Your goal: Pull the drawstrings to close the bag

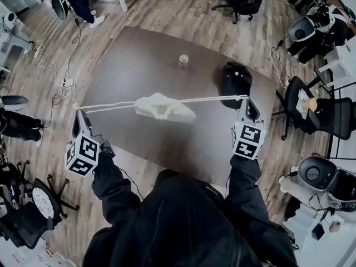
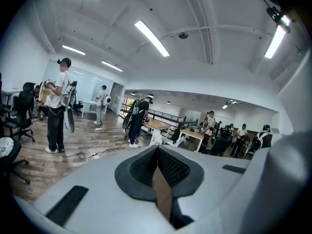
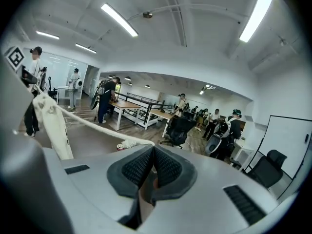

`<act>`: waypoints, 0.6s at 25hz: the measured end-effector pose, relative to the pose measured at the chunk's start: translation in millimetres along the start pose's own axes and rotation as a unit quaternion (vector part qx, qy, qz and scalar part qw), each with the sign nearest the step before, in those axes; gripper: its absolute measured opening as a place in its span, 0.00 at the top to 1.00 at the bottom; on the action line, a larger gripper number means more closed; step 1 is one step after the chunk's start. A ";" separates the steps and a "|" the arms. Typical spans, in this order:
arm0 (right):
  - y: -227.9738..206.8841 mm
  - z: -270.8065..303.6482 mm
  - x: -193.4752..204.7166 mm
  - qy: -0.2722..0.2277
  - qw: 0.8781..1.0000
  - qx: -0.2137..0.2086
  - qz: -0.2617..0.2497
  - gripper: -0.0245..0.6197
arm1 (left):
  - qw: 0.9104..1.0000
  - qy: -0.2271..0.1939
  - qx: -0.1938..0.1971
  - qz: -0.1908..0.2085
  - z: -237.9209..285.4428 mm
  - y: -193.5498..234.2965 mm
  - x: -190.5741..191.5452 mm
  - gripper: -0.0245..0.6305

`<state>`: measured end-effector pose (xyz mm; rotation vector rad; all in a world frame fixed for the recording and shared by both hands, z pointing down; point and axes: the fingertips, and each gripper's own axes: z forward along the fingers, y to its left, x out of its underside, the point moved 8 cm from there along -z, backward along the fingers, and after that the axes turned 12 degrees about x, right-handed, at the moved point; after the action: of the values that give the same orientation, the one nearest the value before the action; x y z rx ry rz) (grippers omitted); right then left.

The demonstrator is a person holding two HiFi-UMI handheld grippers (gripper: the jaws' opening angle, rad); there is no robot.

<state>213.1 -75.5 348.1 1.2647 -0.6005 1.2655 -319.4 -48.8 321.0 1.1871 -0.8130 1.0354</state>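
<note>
Head view: bag [image 1: 164, 107] at centre of the surface [image 1: 139, 54], drawstrings [image 1: 211, 99] taut to left gripper [image 1: 79, 115] at 8 o'clock, right gripper [image 1: 248, 102] at 3 o'clock.
Left gripper view: fingers [image 2: 170, 167] pressed together (string hidden there).
Right gripper view: fingers [image 3: 136, 167] pinch a string running toward 10 o'clock.

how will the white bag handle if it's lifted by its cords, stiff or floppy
Probably floppy: the white bag sags in crumpled folds between the taut drawstrings. Likely light for its size, since the thin cords run nearly straight under its weight. Nudged, it would probably swing rather than roll or tip.
</note>
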 end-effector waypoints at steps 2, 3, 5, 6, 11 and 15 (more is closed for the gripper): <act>-8.3 2.2 8.3 0.008 1.000 0.008 0.003 0.92 | 1.000 -0.003 -0.002 -0.016 0.1 5.8 1.1 0.91; -9.8 2.4 10.8 0.012 1.000 0.011 0.004 0.92 | 1.000 -0.002 -0.004 -0.023 -0.3 8.8 3.0 0.91; -10.5 3.9 12.3 0.018 1.000 0.015 0.007 0.92 | 1.000 -0.001 -0.010 -0.027 -0.6 13.0 4.5 0.91; -11.5 5.3 12.5 0.021 1.000 0.017 0.010 0.92 | 1.000 -0.001 -0.015 -0.027 -0.4 14.9 4.0 0.91; -16.4 7.1 18.5 0.033 0.999 0.009 0.022 0.92 | 0.999 0.007 -0.023 -0.025 -1.8 18.6 6.0 0.91; -13.8 9.0 37.2 0.056 0.998 -0.032 0.026 0.92 | 0.998 0.053 0.007 -0.015 1.1 10.3 28.7 0.91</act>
<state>238.6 -68.1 378.9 1.1244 -0.5920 1.3395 -319.4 -43.5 351.0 1.1432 -0.7037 1.0730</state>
